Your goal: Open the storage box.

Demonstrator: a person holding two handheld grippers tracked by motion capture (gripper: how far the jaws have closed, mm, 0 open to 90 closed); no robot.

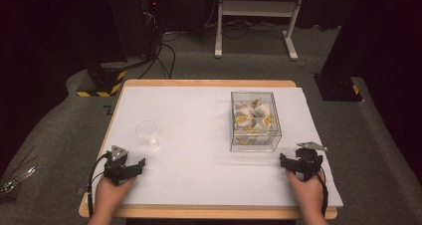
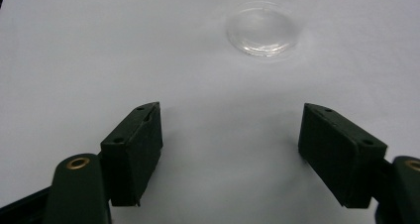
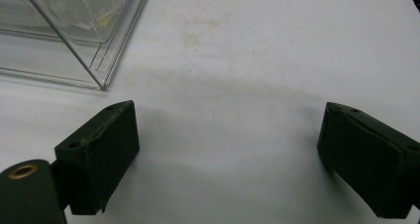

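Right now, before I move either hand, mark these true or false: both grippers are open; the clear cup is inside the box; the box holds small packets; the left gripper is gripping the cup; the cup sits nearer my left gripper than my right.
1. Both grippers are open. True: the left gripper and the right gripper each have their jaws spread wide over bare white table cover.
2. The clear cup is inside the box. False: the clear cup stands on the cover, well apart from the clear box.
3. The box holds small packets. True: white and yellow ones.
4. The left gripper grips the cup. False: it holds nothing.
5. The cup is nearer the left gripper. True.
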